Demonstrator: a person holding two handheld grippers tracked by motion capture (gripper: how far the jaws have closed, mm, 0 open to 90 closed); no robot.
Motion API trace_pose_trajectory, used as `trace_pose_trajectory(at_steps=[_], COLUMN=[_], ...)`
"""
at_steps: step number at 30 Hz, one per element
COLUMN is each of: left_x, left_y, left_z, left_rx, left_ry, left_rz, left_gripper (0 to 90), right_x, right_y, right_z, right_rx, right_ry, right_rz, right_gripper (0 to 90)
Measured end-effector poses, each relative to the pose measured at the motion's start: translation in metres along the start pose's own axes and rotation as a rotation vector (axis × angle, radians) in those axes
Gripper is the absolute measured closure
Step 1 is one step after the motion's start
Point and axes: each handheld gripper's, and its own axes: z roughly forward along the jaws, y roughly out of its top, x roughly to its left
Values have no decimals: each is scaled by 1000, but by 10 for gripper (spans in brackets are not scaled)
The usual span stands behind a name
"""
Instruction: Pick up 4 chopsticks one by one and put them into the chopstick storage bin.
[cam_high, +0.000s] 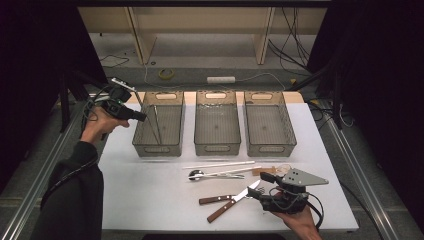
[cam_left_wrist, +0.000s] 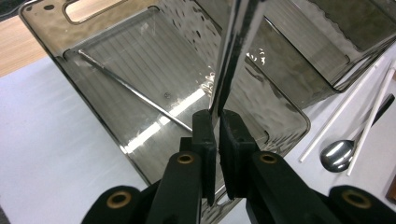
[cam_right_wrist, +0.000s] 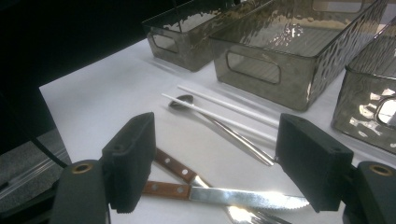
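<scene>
white matte table (cam_high: 150, 200) | left tongs (cam_left_wrist: 217, 123) pinching slim metal rod (cam_left_wrist: 231, 56) over smoky bin (cam_left_wrist: 93, 126) | right tongs (cam_right_wrist: 217, 163) spread

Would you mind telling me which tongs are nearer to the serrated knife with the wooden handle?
The right. The right tongs hover open just above the serrated knife, jaws either side of it. The left tongs are far off over the left bin, shut on a metal rod.

A white table (cam_high: 150, 200) stands on grey floor (cam_high: 200, 60). Beyond its far edge sit pale wooden shelf legs (cam_high: 140, 35), cables (cam_high: 290, 35), a tape roll (cam_high: 166, 73) and a white power strip (cam_high: 221, 79); darkness flanks both sides.
</scene>
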Motion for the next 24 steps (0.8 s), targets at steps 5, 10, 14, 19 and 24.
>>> trace_pose_trajectory(at_steps=[5,10,14,19,24], left_x=[-4,-6,-5,2,6], left_y=[4,7,9,12,16], left_z=[5,8,11,15,21], left_rx=[3,10,13,0,-5], left_ry=[-16,-26,-27,-22,-3], left_rz=[4,7,-4,-37,-54], left_gripper=[845,845,845,843,839], right_x=[-1,0,-1,-1,-1], right_y=[0,0,0,-1,-1], right_z=[0,0,0,0,1], right_rx=[2,2,3,4,6], right_ry=[0,0,1,2,1], right_rz=[0,0,1,1,4], right_gripper=[299,299,299,299,299])
